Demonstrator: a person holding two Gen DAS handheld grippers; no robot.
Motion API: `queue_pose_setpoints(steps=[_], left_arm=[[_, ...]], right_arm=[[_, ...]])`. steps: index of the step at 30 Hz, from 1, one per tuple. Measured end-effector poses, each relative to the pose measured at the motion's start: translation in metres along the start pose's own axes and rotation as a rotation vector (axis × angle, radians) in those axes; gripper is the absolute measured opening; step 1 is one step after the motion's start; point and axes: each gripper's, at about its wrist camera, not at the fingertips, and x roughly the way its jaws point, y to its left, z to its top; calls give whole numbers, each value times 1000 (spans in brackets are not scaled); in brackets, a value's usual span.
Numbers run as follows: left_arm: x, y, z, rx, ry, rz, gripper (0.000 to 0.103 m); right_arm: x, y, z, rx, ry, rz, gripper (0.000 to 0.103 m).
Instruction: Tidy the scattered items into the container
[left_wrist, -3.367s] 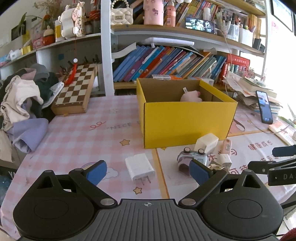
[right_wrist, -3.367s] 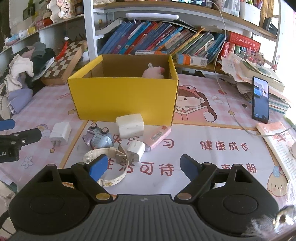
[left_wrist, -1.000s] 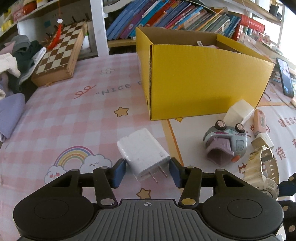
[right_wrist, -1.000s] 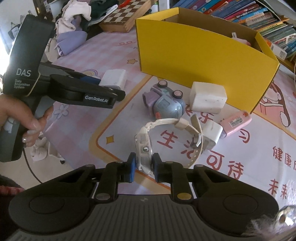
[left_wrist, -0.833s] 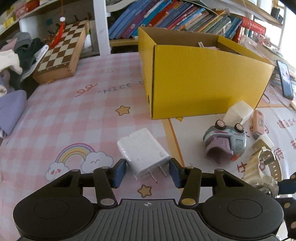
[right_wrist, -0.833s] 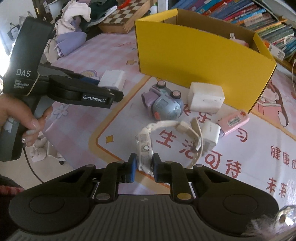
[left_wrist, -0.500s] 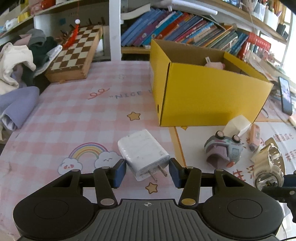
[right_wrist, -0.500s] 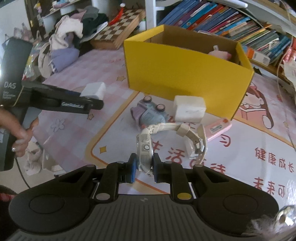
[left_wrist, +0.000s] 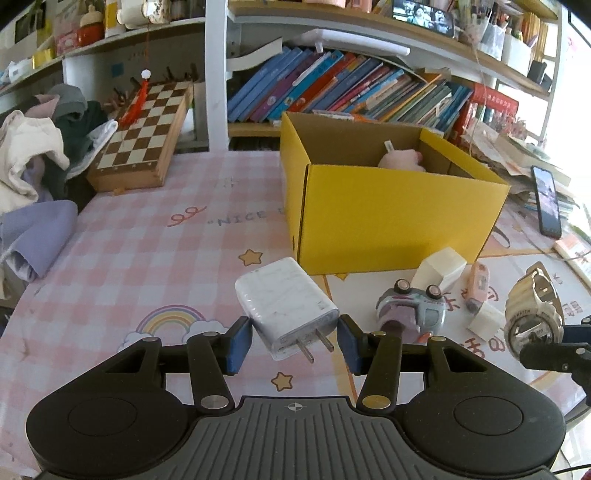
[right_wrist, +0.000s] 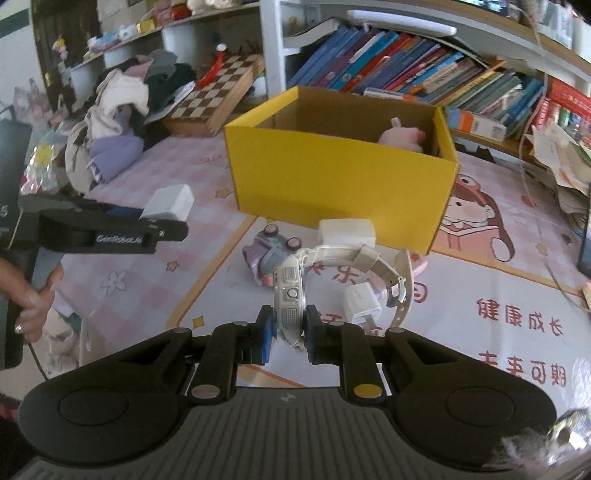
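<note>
My left gripper (left_wrist: 293, 343) is shut on a white plug charger (left_wrist: 286, 301) and holds it above the pink table, short of the yellow box (left_wrist: 391, 218). My right gripper (right_wrist: 288, 338) is shut on the face of a cream wristwatch (right_wrist: 291, 291), lifted off the table; the watch also shows in the left wrist view (left_wrist: 533, 314). The box (right_wrist: 332, 177) holds a pink plush (right_wrist: 402, 138). On the table before the box lie a toy car (right_wrist: 271, 251), a white block (right_wrist: 345, 230), a small white charger (right_wrist: 362, 301) and a pink stick (left_wrist: 478, 286).
A chessboard (left_wrist: 142, 144) and a heap of clothes (left_wrist: 33, 177) are at the left. Bookshelves (left_wrist: 351, 92) run behind the box. A phone (left_wrist: 546, 199) and stacked papers lie at the right. The left gripper (right_wrist: 103, 229) shows in the right wrist view.
Both grippers closed on their items, the left on the charger and the right on the watch, and have lifted them up off the table.
</note>
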Motion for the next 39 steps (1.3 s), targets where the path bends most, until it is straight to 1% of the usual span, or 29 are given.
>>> queue_pose_setpoints(steps=[6, 9, 16, 20, 26, 28, 32, 39], left_arm=[[-15, -1, 4, -3, -35, -16, 49], [-27, -4, 8, 2, -70, -25, 49], [-51, -10, 22, 20, -156, -54, 49], [-59, -15, 34, 38, -197, -77, 49], [-70, -25, 57, 93, -290, -106, 49], [-72, -29, 65, 112, -319, -114, 49], [-70, -36, 79, 139, -348, -130, 49], [-56, -47, 92, 157, -352, -142, 49]], right_arm=[[-11, -2, 1, 17, -26, -11, 16], [-17, -4, 3, 23, -45, -15, 16], [-38, -18, 18, 85, -109, -35, 16], [-52, -27, 29, 110, -156, -50, 16], [-64, -38, 44, 109, -202, -69, 16], [-65, -40, 51, 104, -209, -73, 16], [-65, -42, 63, 81, -226, -67, 16], [-54, -48, 86, 47, -250, -45, 16]])
